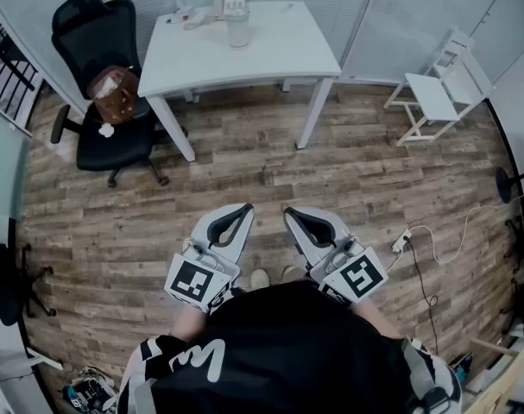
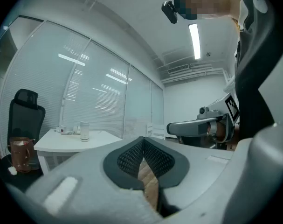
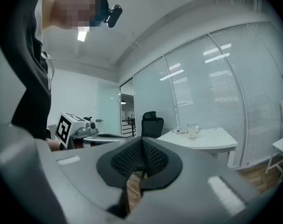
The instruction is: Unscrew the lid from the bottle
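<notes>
A clear bottle with a white lid (image 1: 236,26) stands upright on the white table (image 1: 270,50) at the far side of the room; it also shows as a small bottle (image 2: 84,130) in the left gripper view and as a small bottle (image 3: 192,130) in the right gripper view. My left gripper (image 1: 246,209) and right gripper (image 1: 289,213) are held side by side close to my body, far from the table, over the wooden floor. Both are shut with nothing between the pads. The left gripper (image 2: 143,158) and right gripper (image 3: 142,158) show their black ribbed pads meeting.
A black office chair (image 1: 102,76) with a brown bag (image 1: 115,93) on its seat stands left of the table. A white folding chair (image 1: 438,89) is at the right wall. Small items (image 1: 192,14) lie at the table's back. A power strip and cable (image 1: 408,240) lie on the floor at right.
</notes>
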`<state>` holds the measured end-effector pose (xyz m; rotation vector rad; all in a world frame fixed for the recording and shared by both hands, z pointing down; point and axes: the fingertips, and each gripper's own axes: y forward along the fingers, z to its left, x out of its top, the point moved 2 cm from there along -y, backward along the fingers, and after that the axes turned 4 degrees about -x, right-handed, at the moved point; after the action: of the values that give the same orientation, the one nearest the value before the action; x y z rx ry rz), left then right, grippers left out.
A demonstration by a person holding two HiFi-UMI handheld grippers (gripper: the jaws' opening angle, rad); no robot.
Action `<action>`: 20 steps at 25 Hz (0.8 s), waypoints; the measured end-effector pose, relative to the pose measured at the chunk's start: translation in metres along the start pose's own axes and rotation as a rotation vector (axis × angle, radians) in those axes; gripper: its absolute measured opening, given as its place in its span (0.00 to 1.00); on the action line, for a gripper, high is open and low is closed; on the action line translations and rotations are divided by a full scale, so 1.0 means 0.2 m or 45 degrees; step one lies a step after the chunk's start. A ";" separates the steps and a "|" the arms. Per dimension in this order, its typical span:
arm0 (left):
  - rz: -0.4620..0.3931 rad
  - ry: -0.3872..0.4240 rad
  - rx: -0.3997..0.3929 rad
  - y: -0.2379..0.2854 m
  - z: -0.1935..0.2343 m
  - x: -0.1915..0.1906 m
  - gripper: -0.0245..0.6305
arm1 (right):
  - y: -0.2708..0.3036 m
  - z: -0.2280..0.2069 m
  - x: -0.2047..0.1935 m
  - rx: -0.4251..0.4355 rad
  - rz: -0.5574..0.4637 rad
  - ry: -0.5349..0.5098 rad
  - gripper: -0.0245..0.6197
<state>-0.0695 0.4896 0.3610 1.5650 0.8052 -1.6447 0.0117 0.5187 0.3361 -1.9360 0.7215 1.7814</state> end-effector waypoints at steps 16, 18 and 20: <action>-0.027 -0.008 -0.006 -0.02 0.01 0.01 0.04 | 0.02 -0.01 0.01 -0.033 -0.014 -0.013 0.04; -0.036 -0.005 -0.022 -0.03 0.01 0.02 0.04 | 0.01 -0.01 0.03 -0.055 -0.030 0.002 0.04; -0.046 -0.010 -0.028 -0.04 0.00 0.02 0.04 | 0.00 0.00 0.06 -0.060 -0.082 -0.003 0.04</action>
<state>-0.0758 0.4939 0.3563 1.5361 0.8491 -1.6609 0.0120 0.5180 0.3248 -1.9643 0.6144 1.7770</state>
